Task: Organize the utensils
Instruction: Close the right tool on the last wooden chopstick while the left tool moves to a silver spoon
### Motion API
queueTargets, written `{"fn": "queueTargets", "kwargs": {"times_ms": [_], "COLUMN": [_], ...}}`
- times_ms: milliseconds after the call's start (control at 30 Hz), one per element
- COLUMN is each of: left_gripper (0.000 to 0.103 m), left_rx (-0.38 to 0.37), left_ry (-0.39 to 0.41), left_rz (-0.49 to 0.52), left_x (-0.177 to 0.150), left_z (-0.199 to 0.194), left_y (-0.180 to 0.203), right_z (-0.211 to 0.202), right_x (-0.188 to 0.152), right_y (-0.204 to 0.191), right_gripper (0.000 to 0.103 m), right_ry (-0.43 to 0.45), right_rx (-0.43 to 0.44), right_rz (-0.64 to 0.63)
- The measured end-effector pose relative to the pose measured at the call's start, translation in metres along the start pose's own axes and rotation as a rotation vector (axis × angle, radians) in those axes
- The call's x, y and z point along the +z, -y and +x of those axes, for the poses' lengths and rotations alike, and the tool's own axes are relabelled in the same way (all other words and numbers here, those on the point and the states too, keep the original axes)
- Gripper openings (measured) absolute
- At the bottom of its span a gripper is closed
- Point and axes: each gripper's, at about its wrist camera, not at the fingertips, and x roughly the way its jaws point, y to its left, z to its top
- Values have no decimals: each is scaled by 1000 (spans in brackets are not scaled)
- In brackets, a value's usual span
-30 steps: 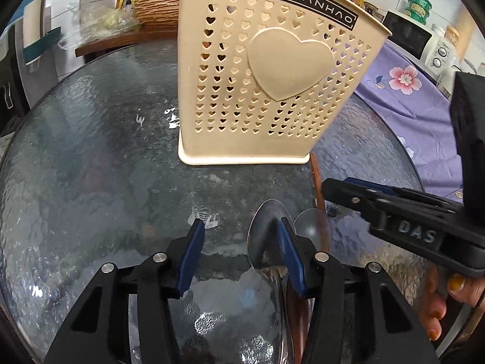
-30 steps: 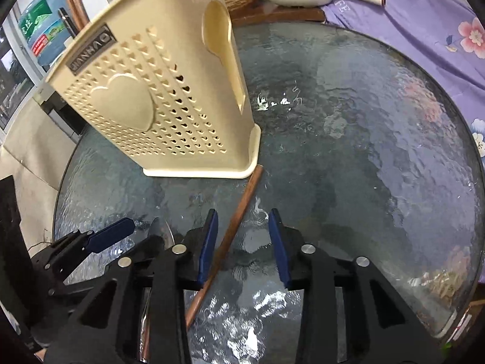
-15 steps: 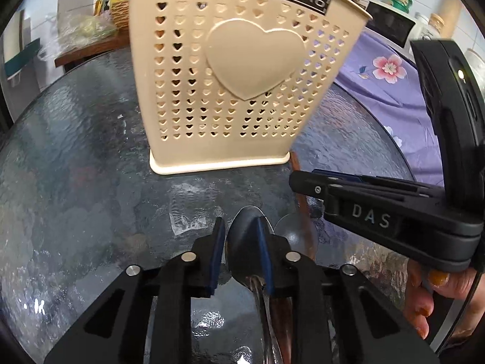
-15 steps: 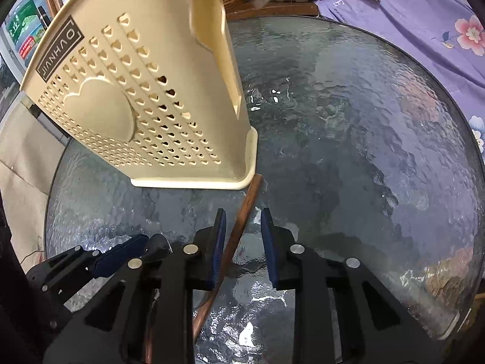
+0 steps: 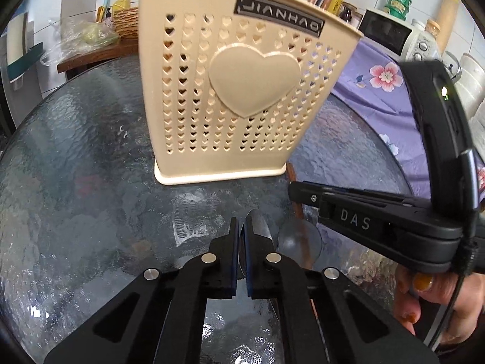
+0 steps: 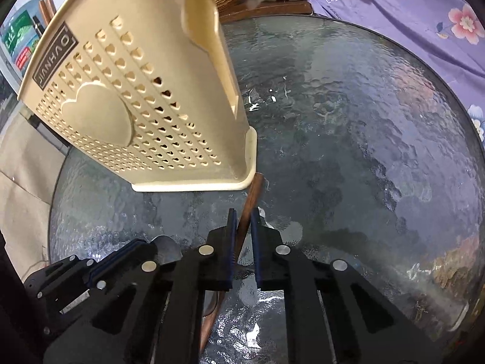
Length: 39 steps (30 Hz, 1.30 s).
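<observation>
Step in hand looks like the pick-up: both grippers down at the glass table (image 6: 363, 121), each taking one utensil, nothing lifted yet

Left gripper (image 5: 240, 242): jaws pinched right down on the metal spoon (image 5: 261, 227), bowl edge caught between the blue pads, rest of the bowl poking out to the right of the fingers. Handle runs back under the gripper body, mostly hidden. A second, clear/glassy spoon bowl (image 5: 300, 241) lies just beside it on the right, untouched

Right gripper (image 6: 243, 233): jaws closing w/ the brown wooden stick (image 6: 253, 194) between them, prob. a chopstick or a spoon handle, can't tell which. Left pad looks against it, right pad has a thin gap or is just touching, hard to say. Stick's far tip reaches the base corner of the holder, touching or nearly so

Utensil holder (image 5: 242, 91): cream plastic, heart cut-outs, big raised heart on the front, standing upright on the table just beyond both grippers. Open top; inside not visible from either cam

A hand (image 5: 424, 297) shows at lower right in the left view, on the right gripper's grip

Next move, as I judge it: finish the right squeeze, then raise each piece clear of the glass, tip it upright & lower it over the holder rim. Risks: spoon held only by its bowl edge may swivel or slip; stick's tip may nudge the holder base on the way up; the 2 grippers sit close, so better go one at a time
</observation>
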Motion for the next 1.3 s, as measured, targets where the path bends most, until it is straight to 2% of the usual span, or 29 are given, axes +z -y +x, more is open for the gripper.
{"fn": "queueTargets", "kwargs": {"times_ms": [300,567,833,1067,1300], "left_gripper": [1,1,1,1,1], "left_rx": [-3,-2,0,-38,-10], "left_ry": [43,78,36,-40,-57], "left_rz": [-36,-41,-23,-51,-45], "left_x": [4,13,10,11,13], "left_z": [-20,-26,-20,-8,-2], "left_y": [-16,-15,-19,-49,-57], "right_z": [-16,-34,-28,-24,-20], "right_x": [2,3,2,-3,-4], "right_y": [21,20,19,17,14], "right_gripper": [7,7,8,7,8], "right_ry": [56,104,74,59,50], "right_rx": [61,108,110,119,117], "right_rz": [33,19,6,6,0]}}
